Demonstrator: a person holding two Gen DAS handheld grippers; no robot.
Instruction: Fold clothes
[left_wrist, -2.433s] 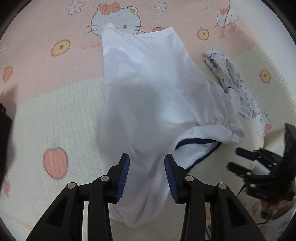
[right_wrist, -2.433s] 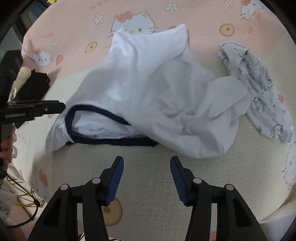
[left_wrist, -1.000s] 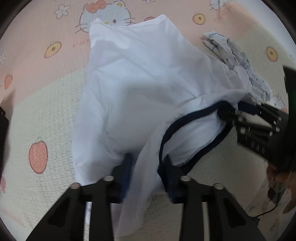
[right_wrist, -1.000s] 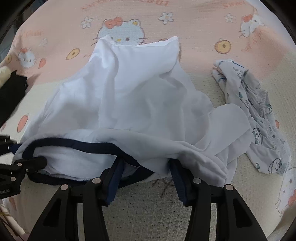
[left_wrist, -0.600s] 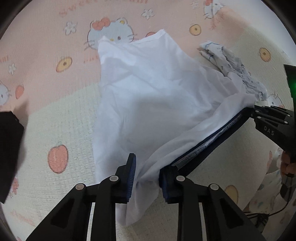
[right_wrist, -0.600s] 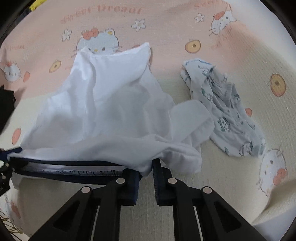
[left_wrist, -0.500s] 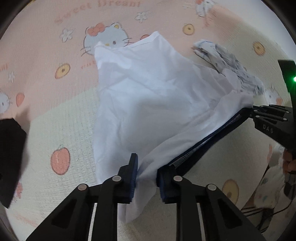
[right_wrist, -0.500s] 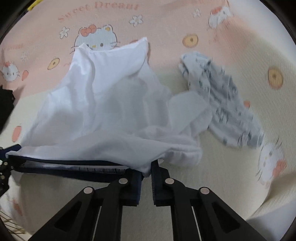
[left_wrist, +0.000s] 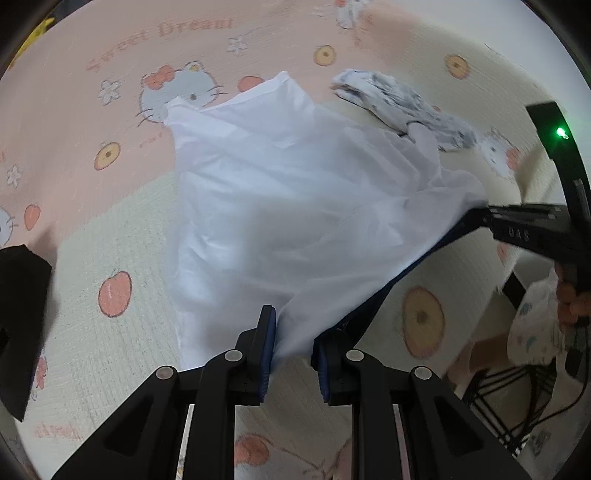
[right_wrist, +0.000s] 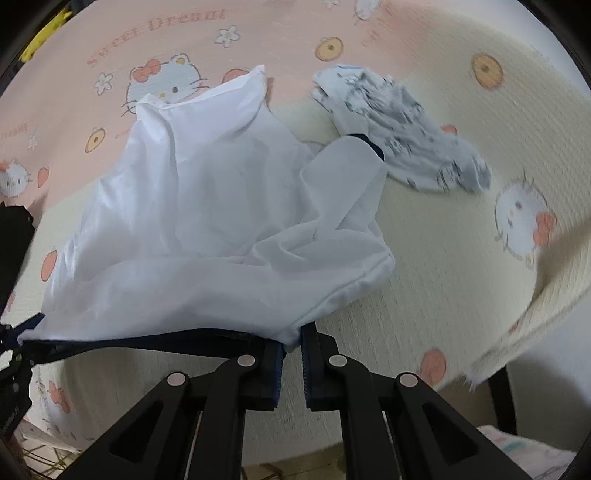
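White shirt (right_wrist: 207, 206), navy neckline taut crosswise between left claw (left_wrist: 293, 345) and right claw (right_wrist: 292, 354), both clenched on it.

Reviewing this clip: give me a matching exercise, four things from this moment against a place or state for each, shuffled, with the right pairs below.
Things:
1. white shirt
2. navy trim
3. printed garment
4. blanket

Places or states:
A. pulled taut between the two grippers
B. lies crumpled past the sleeve, held by nothing
C. spread underneath, cartoon cats and fruit on it
D. pinched at its edge by the left gripper and the right gripper

Pairs: 1-D, 2-A, 3-B, 4-C
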